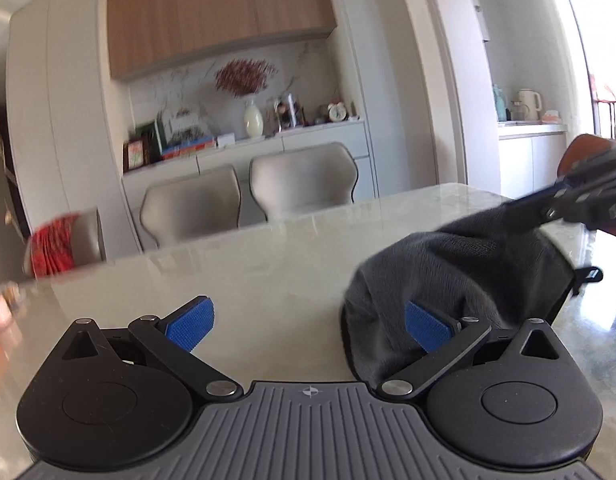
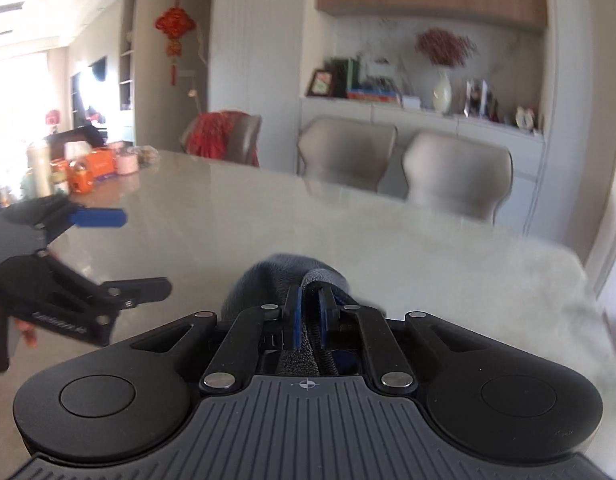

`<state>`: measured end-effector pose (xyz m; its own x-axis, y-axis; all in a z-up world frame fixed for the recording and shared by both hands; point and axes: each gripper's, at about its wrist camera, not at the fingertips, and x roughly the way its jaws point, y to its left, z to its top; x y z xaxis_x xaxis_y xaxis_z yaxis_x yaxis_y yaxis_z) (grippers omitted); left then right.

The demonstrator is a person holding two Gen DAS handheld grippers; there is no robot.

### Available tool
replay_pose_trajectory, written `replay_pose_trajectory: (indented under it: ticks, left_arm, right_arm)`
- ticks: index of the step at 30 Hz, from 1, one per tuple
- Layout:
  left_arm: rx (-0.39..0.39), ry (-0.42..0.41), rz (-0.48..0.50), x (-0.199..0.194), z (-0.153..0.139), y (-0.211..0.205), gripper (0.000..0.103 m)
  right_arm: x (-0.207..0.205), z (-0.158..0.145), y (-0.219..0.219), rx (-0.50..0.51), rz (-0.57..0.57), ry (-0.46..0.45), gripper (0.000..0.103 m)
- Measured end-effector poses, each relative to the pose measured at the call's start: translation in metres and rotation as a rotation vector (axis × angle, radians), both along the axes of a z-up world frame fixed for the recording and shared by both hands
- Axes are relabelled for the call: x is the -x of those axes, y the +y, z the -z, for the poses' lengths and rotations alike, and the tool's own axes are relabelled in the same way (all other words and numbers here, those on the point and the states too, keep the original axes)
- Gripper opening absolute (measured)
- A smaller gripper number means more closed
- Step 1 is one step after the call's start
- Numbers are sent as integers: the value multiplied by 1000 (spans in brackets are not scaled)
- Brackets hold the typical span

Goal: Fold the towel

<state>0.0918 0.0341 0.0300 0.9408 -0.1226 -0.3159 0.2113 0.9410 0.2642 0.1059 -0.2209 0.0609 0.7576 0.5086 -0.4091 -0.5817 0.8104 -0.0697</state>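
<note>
The dark grey towel (image 1: 448, 280) hangs bunched over the pale marble table (image 1: 267, 272) at the right of the left wrist view. My right gripper (image 1: 520, 210) pinches its top edge and holds it up. In the right wrist view that gripper (image 2: 310, 312) is shut on the towel (image 2: 283, 276), which droops in front of the blue pads. My left gripper (image 1: 308, 320) is open and empty, its right pad close beside the towel's lower part. It also shows at the left of the right wrist view (image 2: 139, 252), jaws wide apart.
Two beige chairs (image 1: 247, 196) stand behind the table's far edge, and a chair with a red cloth (image 1: 55, 244) at the left. Bottles and boxes (image 2: 75, 164) crowd the table's far left end. A sideboard with a vase (image 1: 253, 120) lines the wall.
</note>
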Motion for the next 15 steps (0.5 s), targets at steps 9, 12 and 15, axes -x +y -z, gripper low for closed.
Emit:
replay_pose_trajectory:
  ticks: [9, 12, 15]
  left_arm:
    - [-321, -81, 241, 28, -19, -12, 103]
    - [-412, -102, 330, 45, -12, -26, 103]
    - [-484, -124, 390, 62, -2, -43, 103]
  right_arm:
    - [91, 13, 33, 270, -283, 8, 9]
    - [114, 31, 45, 315, -355, 39, 9]
    - [128, 49, 53, 316, -402, 100, 9]
